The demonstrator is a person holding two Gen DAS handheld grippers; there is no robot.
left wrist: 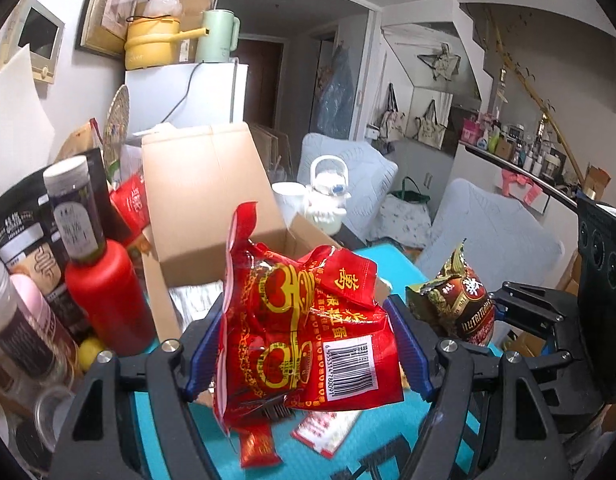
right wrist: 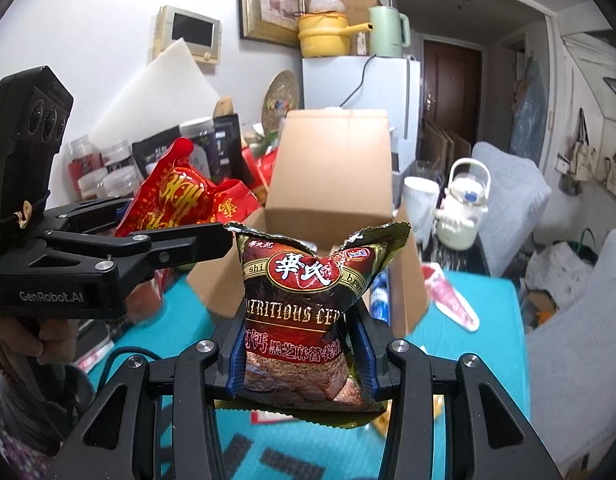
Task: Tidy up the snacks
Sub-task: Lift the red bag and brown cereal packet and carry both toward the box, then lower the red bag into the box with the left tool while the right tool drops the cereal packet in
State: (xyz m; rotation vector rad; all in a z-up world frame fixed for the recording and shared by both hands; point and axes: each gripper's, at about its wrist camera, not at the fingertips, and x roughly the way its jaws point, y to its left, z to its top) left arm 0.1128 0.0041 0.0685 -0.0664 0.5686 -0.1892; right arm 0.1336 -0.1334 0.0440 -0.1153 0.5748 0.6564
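My left gripper [left wrist: 308, 344] is shut on a bundle of red snack packets [left wrist: 308, 332] with gold print and a barcode, held up above the teal table [left wrist: 368, 440]. My right gripper [right wrist: 298, 356] is shut on a brown cereal packet [right wrist: 304, 308], also lifted. Behind both stands an open cardboard box [left wrist: 204, 196] [right wrist: 332, 168] with its flap upright. In the left wrist view the cereal packet [left wrist: 456, 304] shows at the right. In the right wrist view the left gripper [right wrist: 180, 244] with the red packets [right wrist: 180, 196] shows at the left.
A red bottle [left wrist: 108, 292], jars and dark pouches [left wrist: 24, 232] crowd the table's left side. A white teapot [left wrist: 328, 196] and a white cup [left wrist: 290, 198] stand behind the box. Loose red and white packets [right wrist: 452, 296] lie on the table. Grey chairs [right wrist: 560, 344] stand at the right.
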